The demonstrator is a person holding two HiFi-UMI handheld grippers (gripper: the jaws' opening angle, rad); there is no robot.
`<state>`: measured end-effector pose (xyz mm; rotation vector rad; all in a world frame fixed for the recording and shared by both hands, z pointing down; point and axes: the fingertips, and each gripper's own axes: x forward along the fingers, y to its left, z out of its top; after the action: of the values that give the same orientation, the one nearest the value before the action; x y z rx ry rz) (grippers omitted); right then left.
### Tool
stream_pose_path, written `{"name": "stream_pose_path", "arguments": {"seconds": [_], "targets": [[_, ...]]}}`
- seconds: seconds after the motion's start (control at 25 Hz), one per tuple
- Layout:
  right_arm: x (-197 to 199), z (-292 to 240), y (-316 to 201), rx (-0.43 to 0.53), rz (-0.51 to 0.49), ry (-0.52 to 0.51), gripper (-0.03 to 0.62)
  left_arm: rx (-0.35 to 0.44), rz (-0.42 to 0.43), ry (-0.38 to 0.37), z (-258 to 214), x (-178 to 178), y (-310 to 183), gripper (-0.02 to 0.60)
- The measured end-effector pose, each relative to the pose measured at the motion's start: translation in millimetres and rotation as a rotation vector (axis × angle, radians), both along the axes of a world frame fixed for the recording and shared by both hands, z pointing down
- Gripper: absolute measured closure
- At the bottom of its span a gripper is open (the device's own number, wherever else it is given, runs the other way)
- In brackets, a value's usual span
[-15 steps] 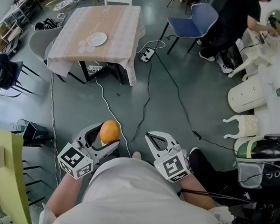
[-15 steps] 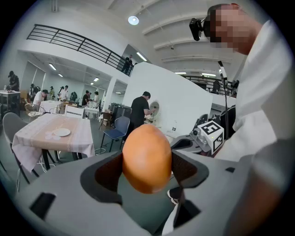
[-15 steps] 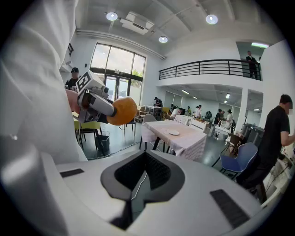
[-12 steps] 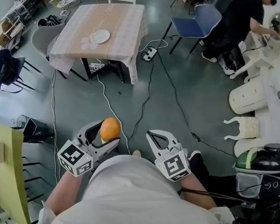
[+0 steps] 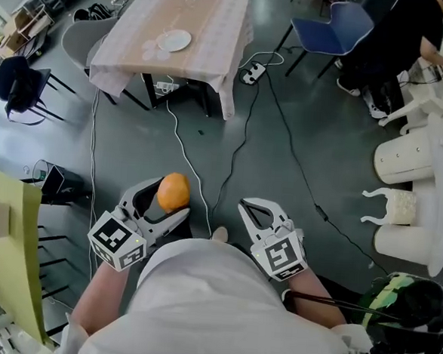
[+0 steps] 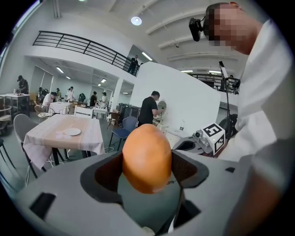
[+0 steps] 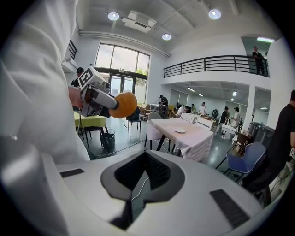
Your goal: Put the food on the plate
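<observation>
Floor [image 5: 345, 143], grey and shiny, fills most of the head view. At the far left edge stands a tall yellow-green board [image 5: 8, 248].

Just to the right of it is our left gripper [image 5: 167, 200], low down and close to our white shirt [image 5: 212, 308]. Its jaws stand wide, and they squeeze the food [image 5: 174, 191]. The food is a smooth orange thing shaped a bit like an egg. In the left gripper view the food [image 6: 146, 158] sits right in the middle between the two dark pads, and each pad presses on one side of it. Its top pokes up above the jaws. We hold it up in the air over the floor, and it rests on nothing else.

A little further right is our right gripper [image 5: 248, 207]. In the right gripper view, the right gripper [image 7: 145, 153] has its jaws closed, tips touching, with nothing between them. From there we see the food [image 7: 121, 104] off to the left, out at the end of the other gripper.

The plate [image 5: 174, 40] is white and lies on the table [image 5: 209, 28] with the pale cloth, at the top of the head view. It is well apart from the food and from both grippers.

Right of the table stands a blue chair [image 5: 338, 29], and beside it is a person in black [image 5: 398, 33].
</observation>
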<state>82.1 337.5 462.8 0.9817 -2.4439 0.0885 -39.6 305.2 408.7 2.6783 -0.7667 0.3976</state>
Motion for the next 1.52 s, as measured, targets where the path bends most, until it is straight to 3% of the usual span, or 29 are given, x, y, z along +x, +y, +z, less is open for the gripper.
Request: {"name": "stream_pose_path", "arguments": {"seconds": [0.36, 0.56, 0.72, 0.88, 1.2, 1.52], "targets": [[-38, -4, -91, -0.028, 0.022, -0.019, 0.579, -0.005, 0.05, 0.01, 4, -23, -103, 0.238], [-73, -14, -162, -0.013, 0.043, 0.025, 0.547, 0.018, 0.069, -0.007, -2, -58, -181, 0.238], [-101, -24, -219, -0.004, 0.098, -0.01, 0.533, 0.048, 0.075, -0.036, -2, -91, -237, 0.238], [-127, -30, -254, 0.002, 0.085, 0.002, 0.53, 0.049, 0.063, -0.07, 7, -110, -292, 0.238], [-120, -14, -355, -0.034, -0.001, 0.016, 0.53, 0.047, -0.018, -0.176, 41, -109, -422, 0.238], [-80, -27, -483, -0.008, -0.113, 0.005, 0.53, -0.016, -0.104, -0.358, 94, -84, -556, 0.238]]}}
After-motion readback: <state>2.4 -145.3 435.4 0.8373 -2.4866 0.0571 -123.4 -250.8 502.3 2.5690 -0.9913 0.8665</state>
